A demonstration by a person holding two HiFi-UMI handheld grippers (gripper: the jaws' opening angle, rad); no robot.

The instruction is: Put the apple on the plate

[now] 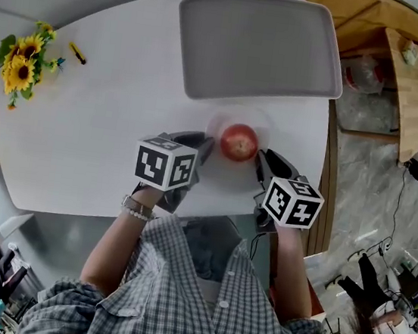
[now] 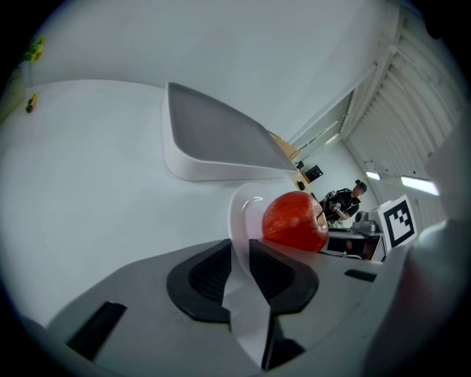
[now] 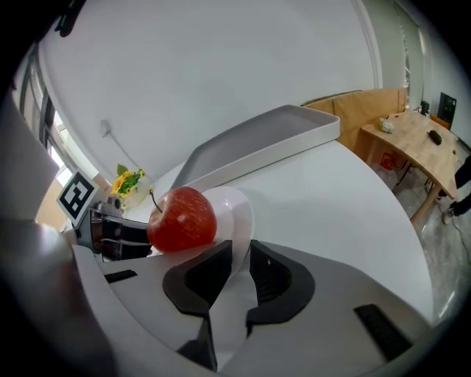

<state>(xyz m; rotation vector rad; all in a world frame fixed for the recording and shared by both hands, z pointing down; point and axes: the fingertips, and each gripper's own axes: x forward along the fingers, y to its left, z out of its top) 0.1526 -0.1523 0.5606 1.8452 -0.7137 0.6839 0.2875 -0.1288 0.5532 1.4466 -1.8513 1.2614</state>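
1. The apple [image 1: 239, 142], red with a short stem, sits on the plate [image 1: 222, 122], a small white one, about at its middle.
2. The plate is over the near part of the white desk [image 1: 107, 126], just beside the near edge of the grey tray [image 1: 259, 47]. No view shows whether the plate rests on the desk or is held just above it.
3. The left tool [image 1: 205, 150] is clamped on the plate's left rim. In the left gripper view its two dark jaws stand close together with the thin white rim pinched between them, and the apple is just beyond them to the right.
4. The right tool [image 1: 259, 161] is clamped on the opposite, right rim. In the right gripper view its jaws are likewise closed on the white edge, and the apple is just beyond them to the left.
5. Neither tool touches the apple; each grips only the plate.
6. The two tools face each other across the plate, each with its marker cube towards the person, whose arms reach in from the near edge of the desk.
7. The tray is shallow, with rounded corners, and takes up the far part of the desk.
8. A bunch of sunflowers [image 1: 23, 58] is at the desk's left edge, well apart from the plate, and a small yellow object [image 1: 77, 53] lies on the desk near them.
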